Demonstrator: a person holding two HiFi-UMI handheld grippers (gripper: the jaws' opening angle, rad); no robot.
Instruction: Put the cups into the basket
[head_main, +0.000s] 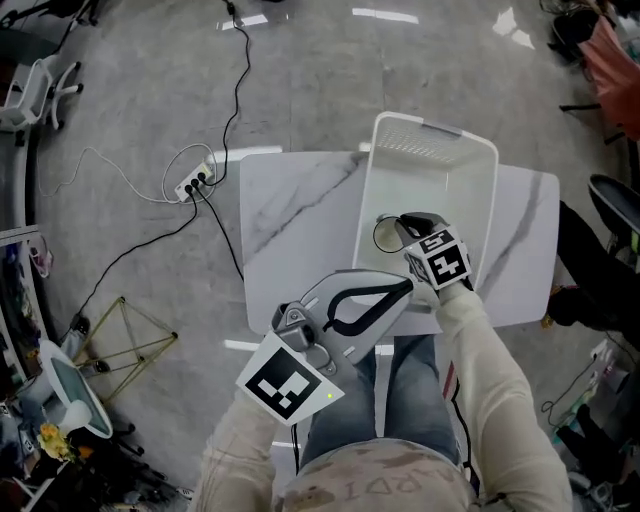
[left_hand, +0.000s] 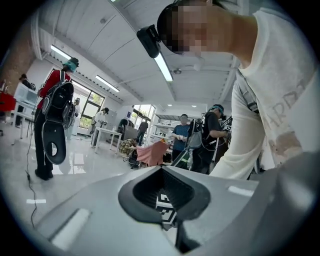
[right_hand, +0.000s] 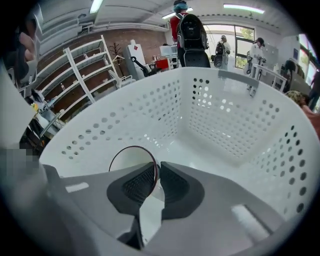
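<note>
A white perforated basket (head_main: 432, 148) stands on the white marble table (head_main: 290, 225). Inside it, near its front left corner, my right gripper (head_main: 402, 228) is shut on the rim of a white cup with a dark red edge (head_main: 386, 234). In the right gripper view the cup (right_hand: 131, 161) hangs low over the basket floor (right_hand: 220, 150), its rim pinched between the pads of the right gripper (right_hand: 156, 169). My left gripper (head_main: 408, 287) is raised in front of the person's body, pointing right, shut and holding nothing. In its own view the left gripper (left_hand: 163, 169) faces the room, not the table.
A power strip with cables (head_main: 192, 182) lies on the floor left of the table. A brass wire frame (head_main: 125, 345) stands further left. A dark chair (head_main: 612, 205) is at the right. The person's legs (head_main: 400, 390) are against the table's near edge.
</note>
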